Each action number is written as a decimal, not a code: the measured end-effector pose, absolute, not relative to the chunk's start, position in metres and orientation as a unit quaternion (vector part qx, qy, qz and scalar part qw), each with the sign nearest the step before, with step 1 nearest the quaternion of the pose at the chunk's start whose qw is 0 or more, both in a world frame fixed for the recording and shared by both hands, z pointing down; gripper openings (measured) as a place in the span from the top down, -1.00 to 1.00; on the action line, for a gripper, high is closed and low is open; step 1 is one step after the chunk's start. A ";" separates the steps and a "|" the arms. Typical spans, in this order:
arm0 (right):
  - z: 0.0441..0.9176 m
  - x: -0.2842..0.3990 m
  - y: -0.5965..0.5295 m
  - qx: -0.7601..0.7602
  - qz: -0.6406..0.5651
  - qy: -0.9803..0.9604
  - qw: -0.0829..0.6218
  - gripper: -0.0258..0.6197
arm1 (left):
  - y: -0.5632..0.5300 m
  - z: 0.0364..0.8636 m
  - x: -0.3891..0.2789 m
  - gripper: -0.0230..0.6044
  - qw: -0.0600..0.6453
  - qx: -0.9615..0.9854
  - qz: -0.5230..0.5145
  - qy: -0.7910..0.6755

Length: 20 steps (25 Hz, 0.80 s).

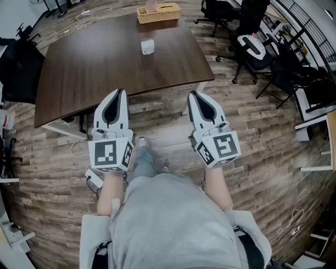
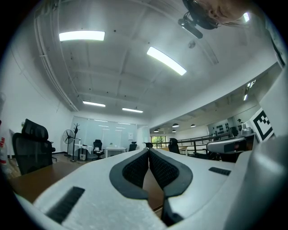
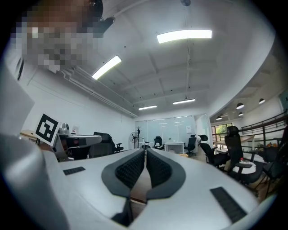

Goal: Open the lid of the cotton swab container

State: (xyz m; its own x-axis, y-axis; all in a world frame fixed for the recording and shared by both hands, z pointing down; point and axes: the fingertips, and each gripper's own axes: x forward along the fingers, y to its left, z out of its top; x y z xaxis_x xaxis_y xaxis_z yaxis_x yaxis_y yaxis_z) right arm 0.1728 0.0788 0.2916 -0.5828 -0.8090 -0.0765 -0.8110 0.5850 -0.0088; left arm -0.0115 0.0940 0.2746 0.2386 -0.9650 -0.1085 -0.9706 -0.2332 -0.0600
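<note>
My jaws are pressed together, empty, on both the left gripper (image 1: 121, 92) and the right gripper (image 1: 192, 94), held side by side above the wooden floor (image 1: 262, 147). Ahead, the cotton swab container (image 1: 147, 47) stands on the dark table (image 1: 89, 73), well apart from them, near a wicker basket (image 1: 158, 13).

The person wears a pale grey short-sleeved top (image 1: 168, 220), faded blue-grey trousers (image 1: 144, 164) and a light shoe (image 1: 142, 142), with dark straps (image 1: 102, 252) showing low at both sides of the body. The left claw (image 1: 122, 92) and the right claw (image 1: 191, 94) are white moulded shells tapering forward, with black-lined hollows on top. In the gripper views they show dark, fine-ribbed pads (image 2: 135, 168) framed in grey and small dark rectangular slots in the casing. Behind each claw sits a white cube (image 1: 110, 152) printed with black square markers.
</note>
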 end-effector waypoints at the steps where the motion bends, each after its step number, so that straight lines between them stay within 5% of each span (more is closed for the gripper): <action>1: 0.292 0.174 0.074 -0.457 0.014 0.888 0.036 0.86 | 0.089 0.275 -0.011 0.89 0.057 -0.786 0.025 0.616; 20: 0.287 0.132 -0.065 -0.482 0.012 0.875 0.037 0.86 | -0.055 0.275 -0.058 0.89 0.050 -0.797 0.030 0.601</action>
State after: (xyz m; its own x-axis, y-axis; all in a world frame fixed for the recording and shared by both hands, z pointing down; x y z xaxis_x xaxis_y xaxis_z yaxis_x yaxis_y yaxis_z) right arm 0.1318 -0.0653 0.2871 -0.5329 -0.8427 -0.0770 -0.8445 0.5354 -0.0144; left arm -0.0578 -0.0550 0.2747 0.2767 -0.9549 -0.1073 -0.9609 -0.2735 -0.0443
